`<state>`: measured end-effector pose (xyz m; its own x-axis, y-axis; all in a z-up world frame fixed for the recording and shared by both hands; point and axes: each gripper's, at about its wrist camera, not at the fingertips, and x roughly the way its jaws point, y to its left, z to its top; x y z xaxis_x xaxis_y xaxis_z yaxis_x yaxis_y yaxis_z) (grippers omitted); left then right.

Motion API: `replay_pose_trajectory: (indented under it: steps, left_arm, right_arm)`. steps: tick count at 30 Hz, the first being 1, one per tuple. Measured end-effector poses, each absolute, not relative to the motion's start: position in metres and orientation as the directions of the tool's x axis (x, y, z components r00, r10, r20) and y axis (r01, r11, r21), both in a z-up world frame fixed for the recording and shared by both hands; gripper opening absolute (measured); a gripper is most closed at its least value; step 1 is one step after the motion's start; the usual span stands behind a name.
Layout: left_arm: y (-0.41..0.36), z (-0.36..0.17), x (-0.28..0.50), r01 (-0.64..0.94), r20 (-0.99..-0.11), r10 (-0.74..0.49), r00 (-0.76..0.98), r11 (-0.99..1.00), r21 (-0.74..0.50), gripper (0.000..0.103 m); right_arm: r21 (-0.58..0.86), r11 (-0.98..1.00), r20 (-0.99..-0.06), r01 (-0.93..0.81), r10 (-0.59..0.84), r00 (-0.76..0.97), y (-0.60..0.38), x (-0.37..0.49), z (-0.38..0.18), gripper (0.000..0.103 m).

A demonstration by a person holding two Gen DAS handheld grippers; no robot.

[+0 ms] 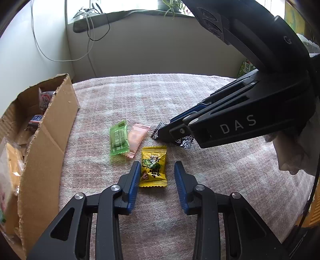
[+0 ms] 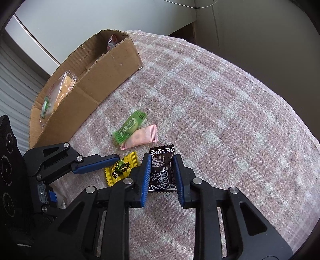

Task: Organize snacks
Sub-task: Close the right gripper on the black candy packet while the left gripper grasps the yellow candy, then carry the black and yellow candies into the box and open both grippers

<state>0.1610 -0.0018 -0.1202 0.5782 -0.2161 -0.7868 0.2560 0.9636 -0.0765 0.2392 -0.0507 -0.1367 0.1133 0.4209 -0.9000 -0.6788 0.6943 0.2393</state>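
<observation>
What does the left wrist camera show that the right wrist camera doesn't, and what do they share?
Only the left wrist view shows the windowsill with a plant and dangling cables.

Only the right wrist view shows the full printed face of the black candy between the right hand-held gripper fingers, and the orange packet in the box.

Both show the cardboard box, the green candy, the pink candy, the yellow candy, the left hand-held gripper and the checked cloth.
</observation>
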Motion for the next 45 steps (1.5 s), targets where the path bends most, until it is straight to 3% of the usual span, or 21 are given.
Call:
replay_pose_trajectory:
  steps: [11,22,35,45]
  left_arm:
    - [0.013,-0.107,0.135,0.211,-0.761,-0.227,0.608,0.97,-0.12,0.024]
    - [0.037,-0.061,0.105,0.181,-0.684,-0.249,0.685,0.968,-0.171,0.024]
    - [0.111,-0.026,0.098,0.033,-0.633,-0.112,0.766,0.99,-0.136,0.024]
    - [0.161,-0.029,0.119,-0.063,-0.637,-0.034,0.77,0.99,-0.129,0.024]
  right_arm:
    - [0.255,0.724,-0.879,-0.641,0.45,0.159,-0.075,0.236,-0.127,0.024]
    - [0.232,0.726,-0.828,-0.647,0.496,0.26,-0.081,0.216,-0.076,0.024]
    - [0.247,0.674,-0.768,-0.696,0.575,0.284,-0.024,0.21,-0.036,0.024]
    - [0.275,0.621,-0.745,-0.734,0.62,0.246,0.034,0.216,-0.03,0.024]
